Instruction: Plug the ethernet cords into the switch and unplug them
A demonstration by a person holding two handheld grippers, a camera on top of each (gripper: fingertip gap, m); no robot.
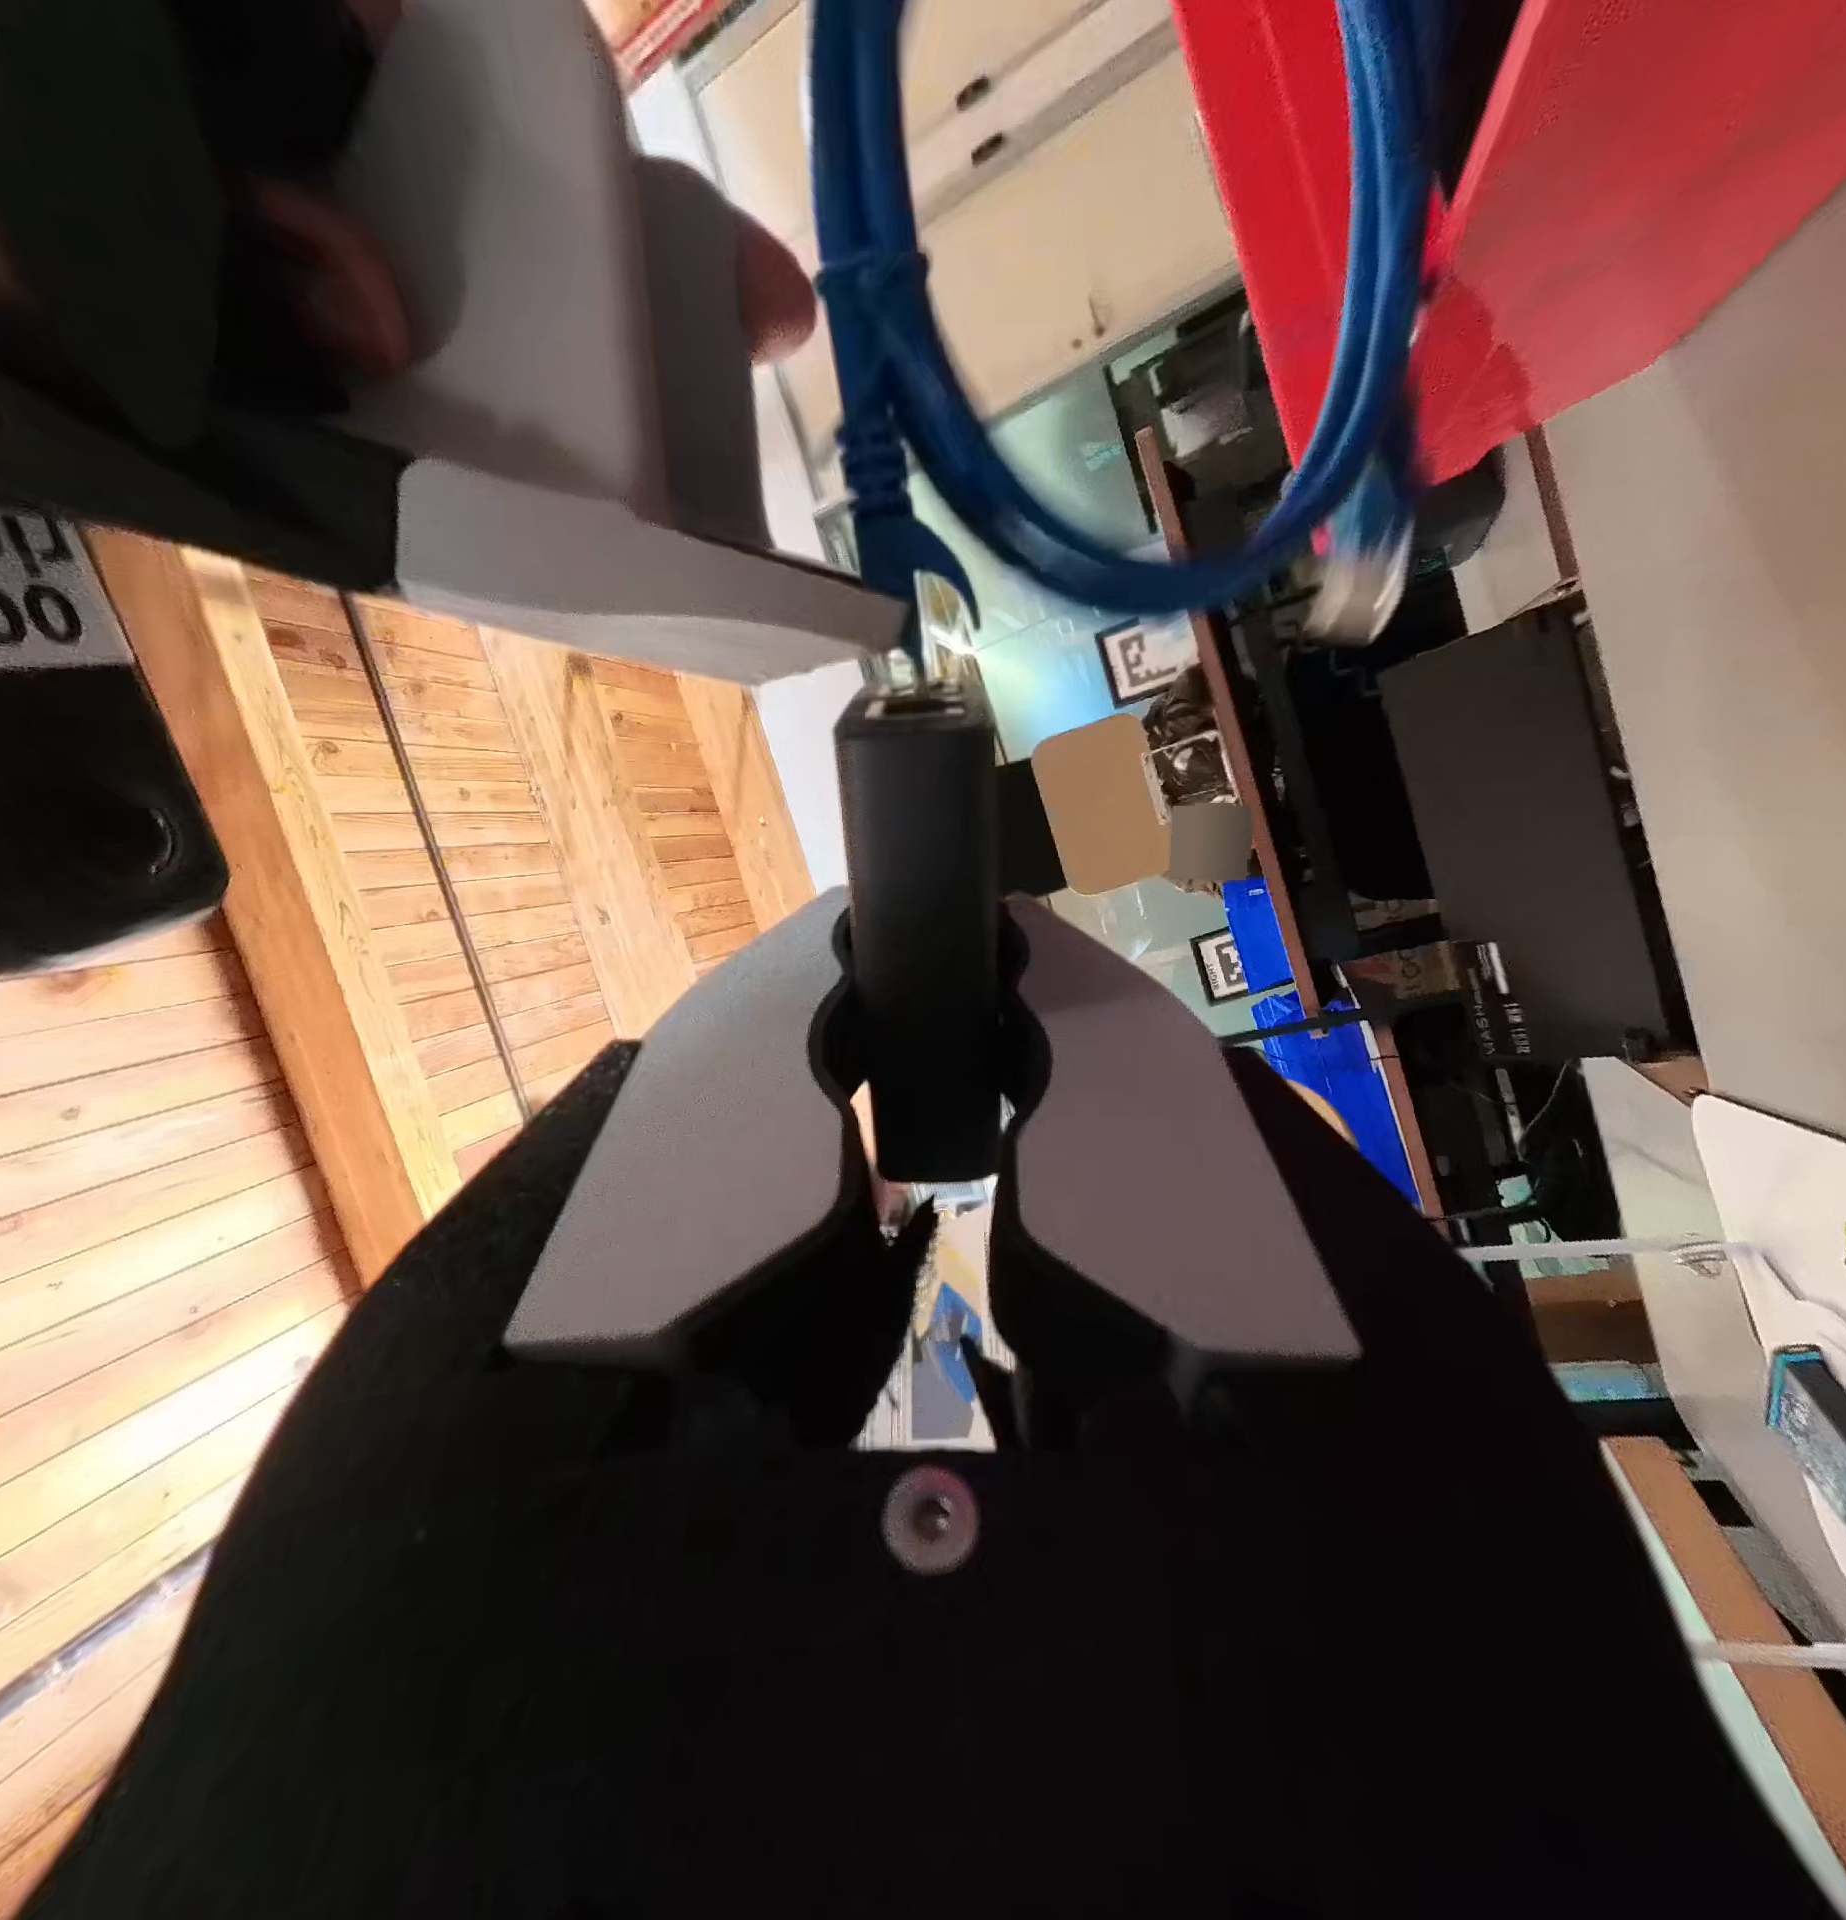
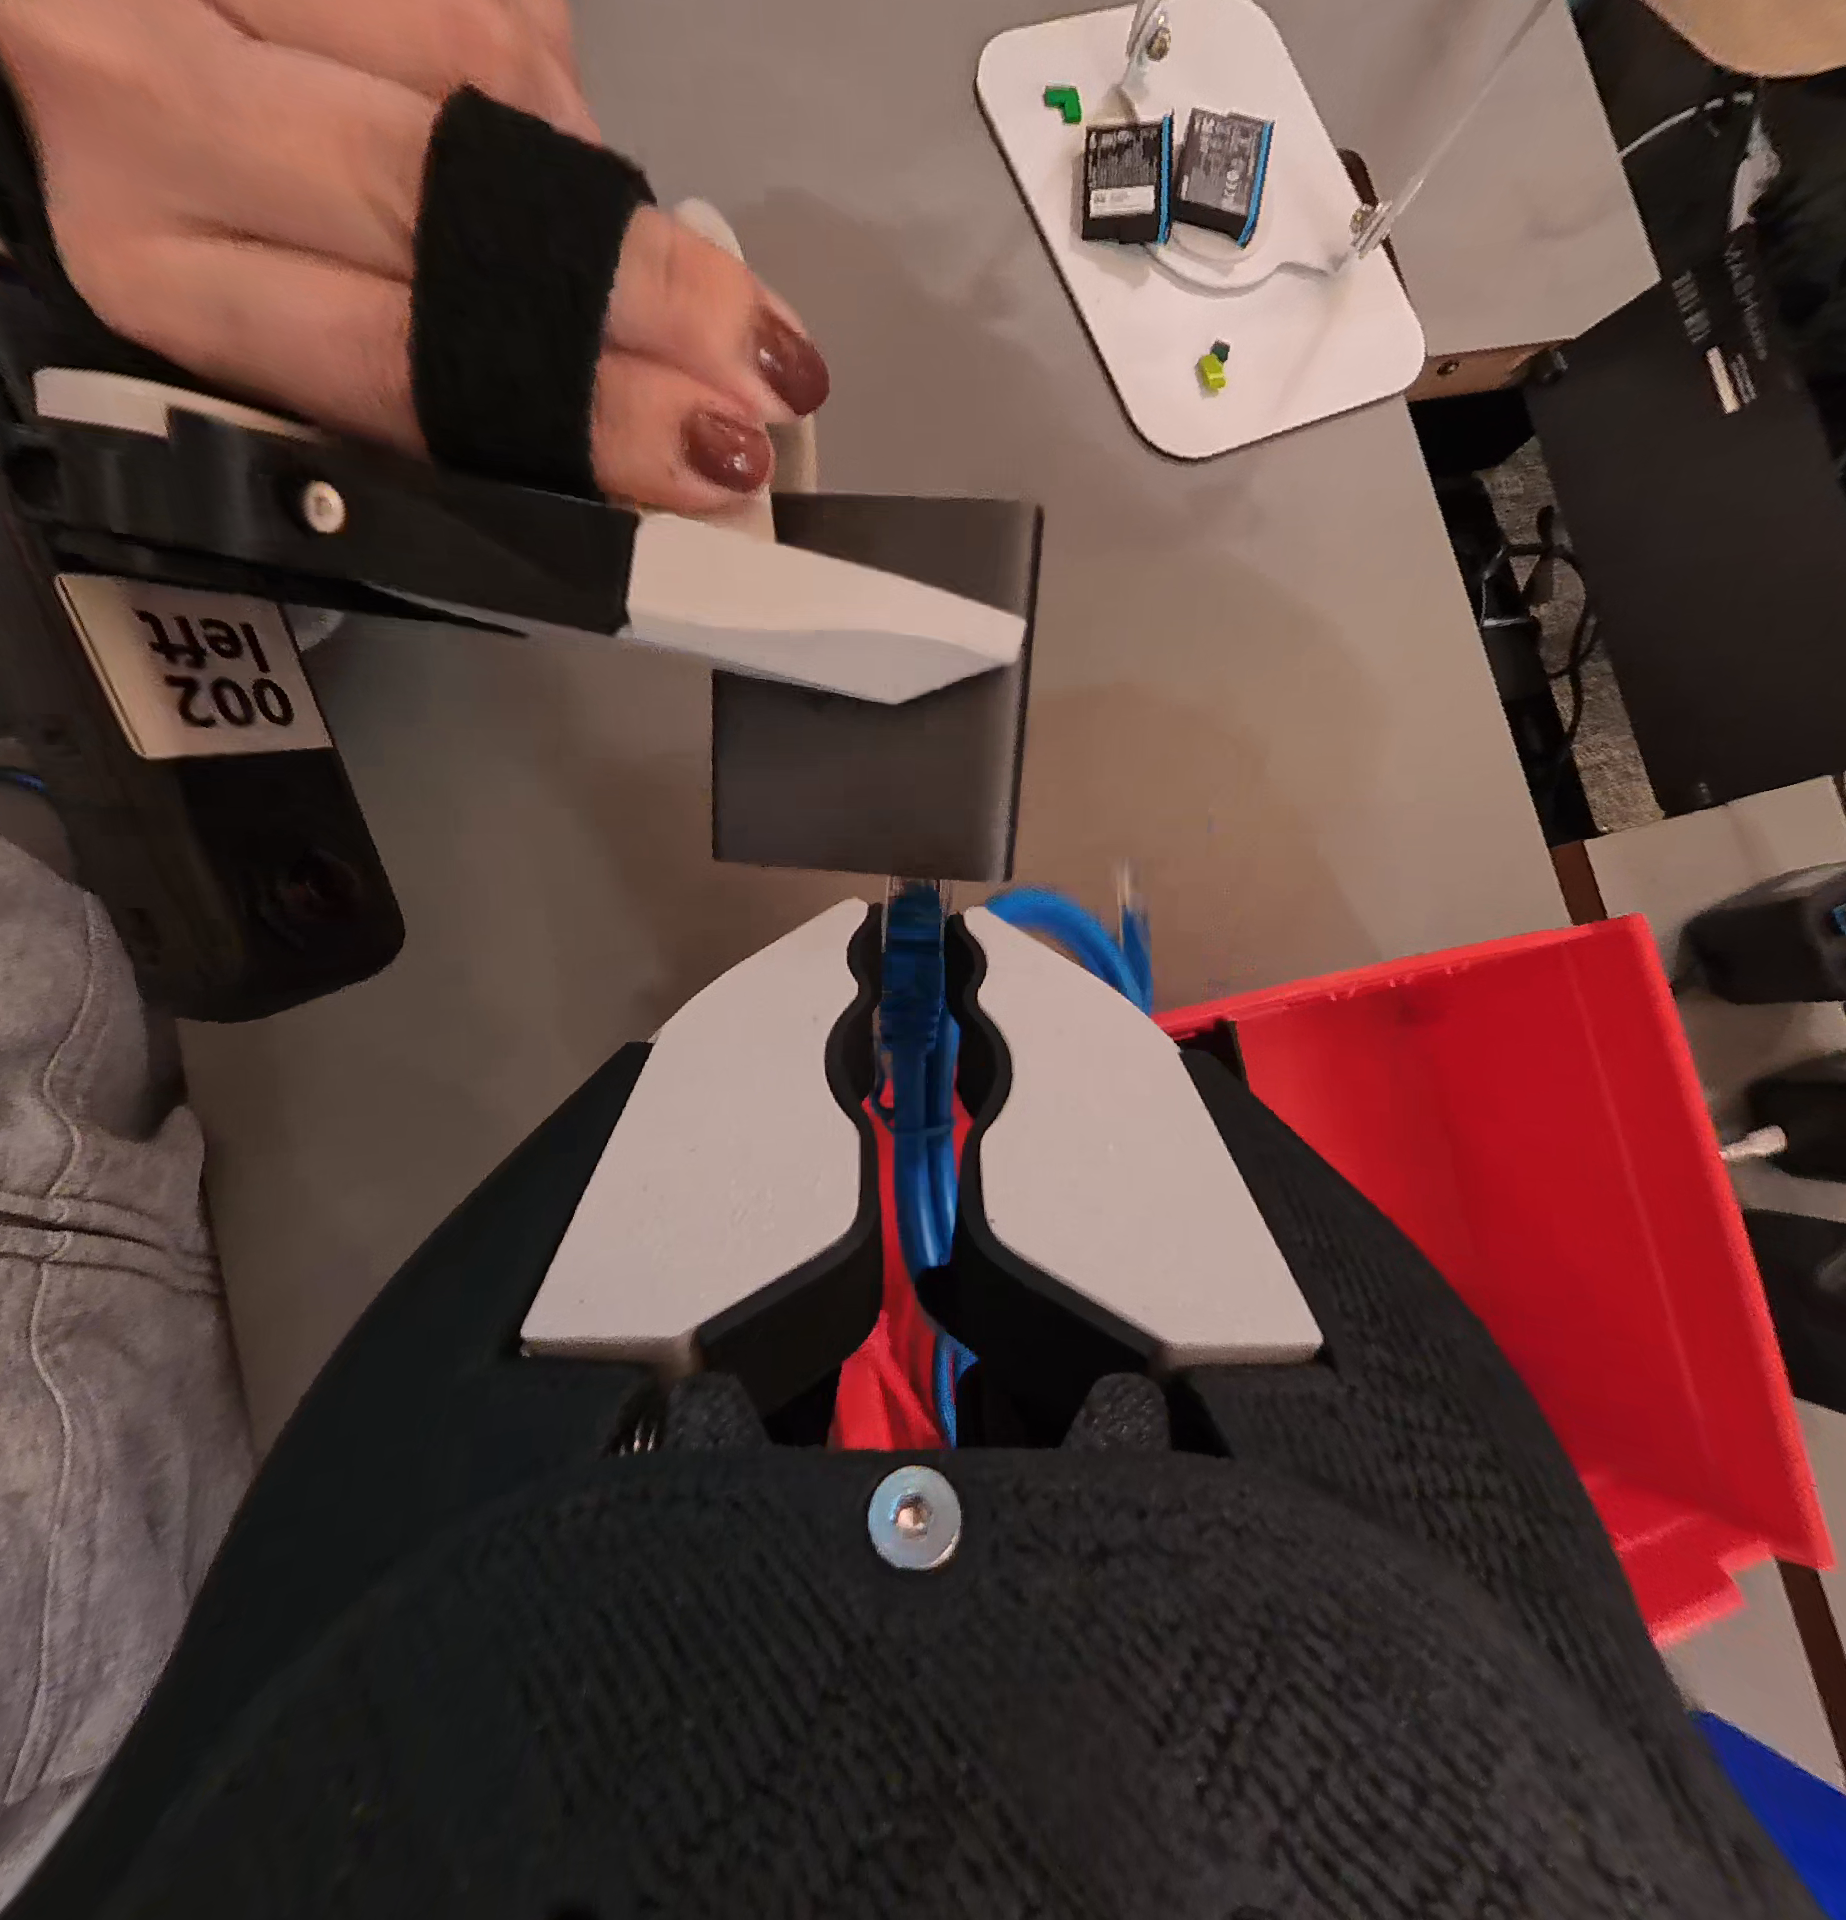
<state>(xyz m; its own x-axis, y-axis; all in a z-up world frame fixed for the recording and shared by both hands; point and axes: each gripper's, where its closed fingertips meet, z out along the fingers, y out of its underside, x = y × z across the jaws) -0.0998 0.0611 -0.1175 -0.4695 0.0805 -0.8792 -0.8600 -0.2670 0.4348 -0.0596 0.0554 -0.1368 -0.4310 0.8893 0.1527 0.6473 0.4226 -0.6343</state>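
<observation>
Left wrist view: left tongs (image 1: pixel 924 997) pinch a black box (image 1: pixel 917 935); right tongs (image 2: pixel 914 997) pinch a blue cable's plug (image 2: pixel 914 935) (seemingly touching the box) above the grey surface (image 2: pixel 1210 675).

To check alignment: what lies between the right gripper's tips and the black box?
Only the blue cable's clear plug, meeting the black box; shown in the right wrist view.
</observation>
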